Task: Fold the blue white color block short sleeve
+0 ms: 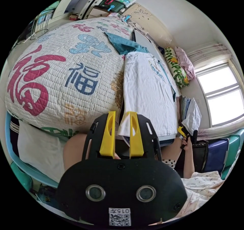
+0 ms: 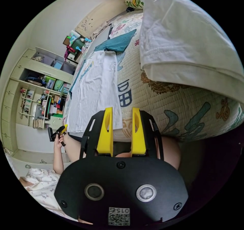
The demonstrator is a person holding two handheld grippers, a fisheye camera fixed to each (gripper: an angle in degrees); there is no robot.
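Observation:
The short sleeve shirt [image 1: 145,92] lies flat on the bed, its white body towards me and a teal blue sleeve [image 1: 124,45] spread at the far end. My left gripper [image 1: 122,114] is open at the near hem, and a hem corner shows in the gap between its yellow jaws. In the same view a hand holds the right gripper [image 1: 185,134] beside the hem's other corner. In the right gripper view the shirt [image 2: 94,92] stretches away, with the teal sleeve [image 2: 117,43] beyond. My right gripper [image 2: 122,110] is open at the near hem corner. The left gripper [image 2: 59,133] shows at the left, in a hand.
The quilted bedspread [image 1: 63,75] bears large coloured characters. Folded clothes [image 1: 184,108] are stacked near the window, with a patterned pillow [image 1: 175,64] behind them. White folded bedding [image 2: 183,36] lies close on the right. Shelves [image 2: 38,100] line the far wall. A person's knee [image 1: 73,151] is under the bed edge.

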